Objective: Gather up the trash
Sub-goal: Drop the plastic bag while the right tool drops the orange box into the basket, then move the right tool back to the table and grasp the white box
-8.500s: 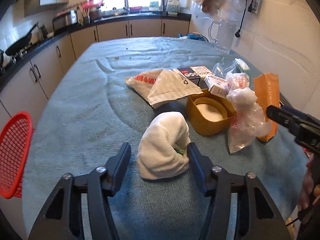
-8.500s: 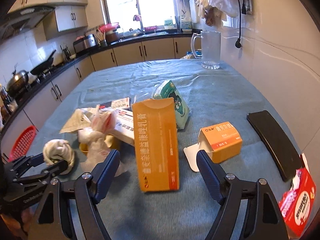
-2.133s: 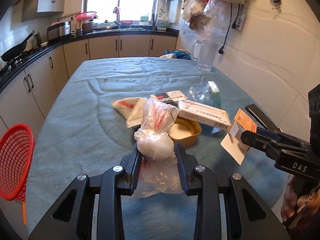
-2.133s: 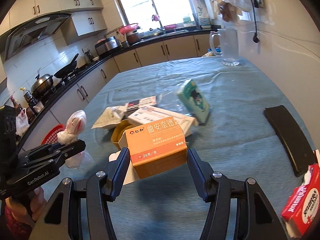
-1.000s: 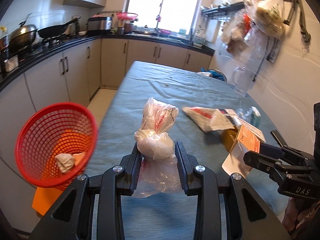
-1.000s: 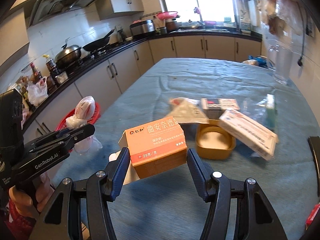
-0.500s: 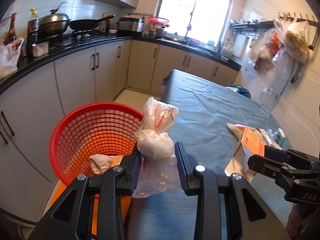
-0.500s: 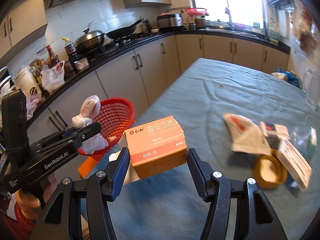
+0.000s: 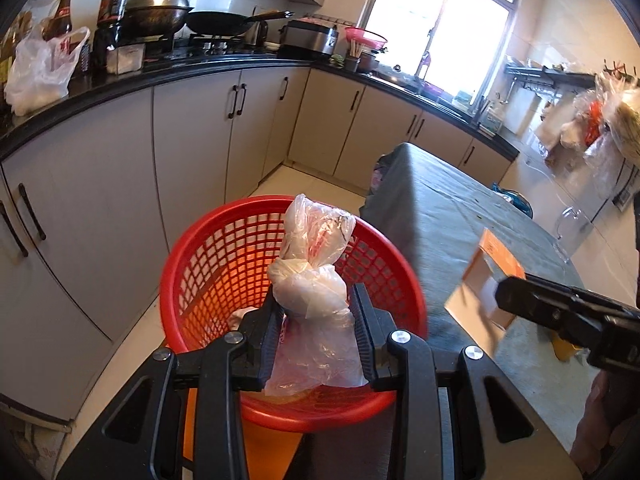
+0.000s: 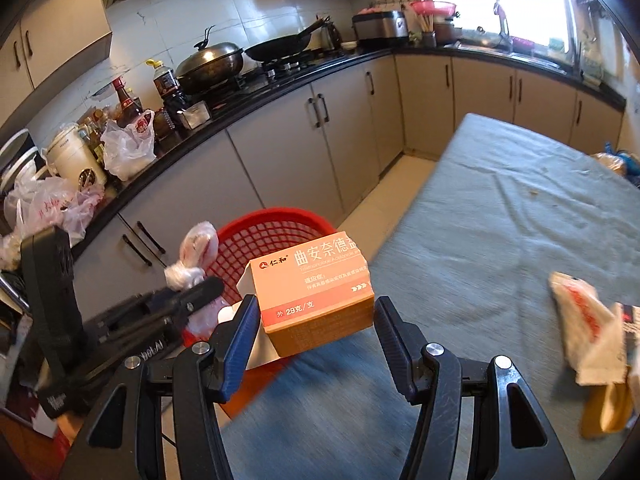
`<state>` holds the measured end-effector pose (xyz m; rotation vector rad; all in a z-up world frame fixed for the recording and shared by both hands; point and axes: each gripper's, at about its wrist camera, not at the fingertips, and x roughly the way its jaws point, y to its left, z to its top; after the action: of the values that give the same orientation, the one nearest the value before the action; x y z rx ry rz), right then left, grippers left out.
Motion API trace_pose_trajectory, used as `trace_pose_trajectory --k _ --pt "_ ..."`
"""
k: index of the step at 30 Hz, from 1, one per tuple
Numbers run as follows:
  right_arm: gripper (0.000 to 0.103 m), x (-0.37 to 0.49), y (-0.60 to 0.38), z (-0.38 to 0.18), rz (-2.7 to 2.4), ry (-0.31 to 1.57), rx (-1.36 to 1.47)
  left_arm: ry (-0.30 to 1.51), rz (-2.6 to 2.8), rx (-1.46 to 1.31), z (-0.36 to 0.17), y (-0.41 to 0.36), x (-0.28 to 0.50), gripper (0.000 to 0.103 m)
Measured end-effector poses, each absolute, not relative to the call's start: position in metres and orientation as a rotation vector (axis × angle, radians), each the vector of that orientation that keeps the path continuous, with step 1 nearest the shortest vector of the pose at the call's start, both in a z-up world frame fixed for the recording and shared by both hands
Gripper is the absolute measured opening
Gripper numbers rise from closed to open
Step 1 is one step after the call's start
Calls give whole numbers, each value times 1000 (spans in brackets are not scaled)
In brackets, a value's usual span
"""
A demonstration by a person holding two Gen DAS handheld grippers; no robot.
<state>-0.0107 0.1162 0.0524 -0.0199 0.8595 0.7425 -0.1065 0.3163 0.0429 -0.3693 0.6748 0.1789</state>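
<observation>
My left gripper [image 9: 316, 312] is shut on a knotted clear plastic bag [image 9: 314, 280] and holds it over the red mesh basket [image 9: 208, 256], which has a crumpled white scrap [image 9: 240, 316] inside. My right gripper [image 10: 314, 320] is shut on an orange medicine box [image 10: 314, 288], above the table's near edge beside the basket [image 10: 264, 236]. The box [image 9: 486, 284] and right gripper also show at the right of the left wrist view. The left gripper with the bag [image 10: 192, 264] shows at the left of the right wrist view.
The table with its grey-blue cloth [image 10: 500, 216] lies to the right, with a white and red packet [image 10: 588, 328] and a yellow tub [image 10: 608, 404] on it. Kitchen cabinets [image 9: 192, 140] and a cluttered counter run along the left. The basket stands by the table's corner.
Both grippers have swung left from the table toward the basket. The bag is now directly over the basket; the box has come to the table's edge beside it. Both holds are unchanged.
</observation>
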Motion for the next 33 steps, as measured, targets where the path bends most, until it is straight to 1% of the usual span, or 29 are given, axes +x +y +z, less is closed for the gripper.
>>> trace_pose_trajectory --k 10,13,16,19,26,33 --pt "65 14 160 32 788 944 17 689 185 -390 32 331 -101 32" --pt "65 17 166 28 793 960 22 685 179 -397 31 334 -101 37" --pt "65 19 167 27 798 968 32 677 184 -403 32 337 -103 48" --pt "65 19 162 30 792 958 39 670 181 -414 33 338 -104 51" --pt "65 12 135 44 780 927 86 652 168 -411 42 331 -111 51" --pt "65 1 97 49 753 902 120 641 136 -374 54 304 -114 52"
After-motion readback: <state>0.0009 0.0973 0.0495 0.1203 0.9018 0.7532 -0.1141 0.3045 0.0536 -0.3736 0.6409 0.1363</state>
